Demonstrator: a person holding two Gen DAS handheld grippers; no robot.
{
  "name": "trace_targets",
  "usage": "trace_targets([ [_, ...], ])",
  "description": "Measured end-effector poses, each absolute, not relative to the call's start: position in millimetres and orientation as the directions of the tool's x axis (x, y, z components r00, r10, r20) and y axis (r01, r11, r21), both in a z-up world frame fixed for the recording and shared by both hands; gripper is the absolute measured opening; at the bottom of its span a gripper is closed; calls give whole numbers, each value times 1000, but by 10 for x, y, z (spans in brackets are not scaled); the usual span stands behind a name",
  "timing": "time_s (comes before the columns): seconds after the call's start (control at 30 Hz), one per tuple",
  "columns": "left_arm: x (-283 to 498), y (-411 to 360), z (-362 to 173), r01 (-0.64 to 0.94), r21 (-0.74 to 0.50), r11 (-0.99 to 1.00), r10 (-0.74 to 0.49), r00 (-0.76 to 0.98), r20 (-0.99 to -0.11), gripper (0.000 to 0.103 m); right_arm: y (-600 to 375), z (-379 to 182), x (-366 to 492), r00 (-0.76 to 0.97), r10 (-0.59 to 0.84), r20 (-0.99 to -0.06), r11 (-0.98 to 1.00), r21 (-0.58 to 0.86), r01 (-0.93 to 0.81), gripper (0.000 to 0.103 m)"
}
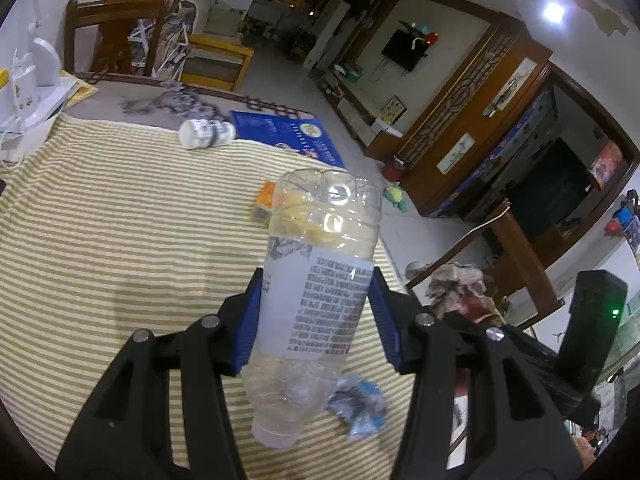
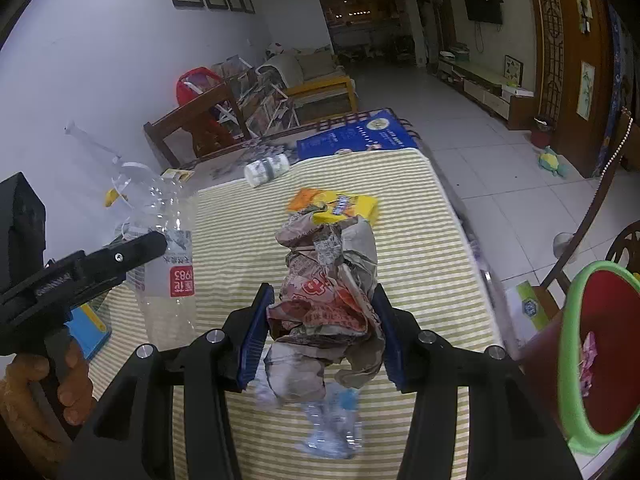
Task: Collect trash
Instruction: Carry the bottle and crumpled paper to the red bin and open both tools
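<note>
- Left gripper (image 1: 316, 316) clamps a clear plastic bottle (image 1: 316, 280) across its label; right gripper (image 2: 324, 328) clamps a crumpled paper wad (image 2: 328, 288).
- Both loads hang above the striped tablecloth (image 2: 420, 280), left of the green-rimmed bin (image 2: 568, 360).
- Carry the wad over the bin's rim before loosening; bottle follows, keeping its squeeze firm.
- Likely snag: the wad's loose tail catching the rim.

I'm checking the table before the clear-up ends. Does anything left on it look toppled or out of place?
Yes. A small white bottle lies tipped on its side near the striped cloth's far edge, and a crumpled blue-white wrapper sits loose near the front.
</note>
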State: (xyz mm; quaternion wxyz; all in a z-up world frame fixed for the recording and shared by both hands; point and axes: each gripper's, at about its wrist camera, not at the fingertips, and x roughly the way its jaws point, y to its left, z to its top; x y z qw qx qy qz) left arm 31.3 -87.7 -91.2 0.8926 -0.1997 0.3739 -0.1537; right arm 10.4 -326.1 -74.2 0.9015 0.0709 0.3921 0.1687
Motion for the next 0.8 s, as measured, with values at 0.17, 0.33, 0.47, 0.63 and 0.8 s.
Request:
trace_targets([
  [0.17,317,-1182,-861,119,-471,874,-416,683,-600,49,-3568,-748,168,631,372,-681,928,272,-253,48],
  [0.33,304,-1447,-797,119,-469,875,-412,692,-593,49,-3844,-773,210,622,389,-679,921,290,-260,48],
  [0.47,311,-1626,-767,119,-463,878,-408,693,-595,49,-4040,-784,226,621,400,-674,916,302,-262,48],
  [0.63,335,-1888,-700,136,-448,883,-410,690,-597,49,-4276,-786,229,627,405,-665,914,316,-255,49],
  [0.8,378,-2168,-675,167,-437,884,-425,677,-600,49,-4526,-789,199,641,393,-659,918,327,-226,49],
])
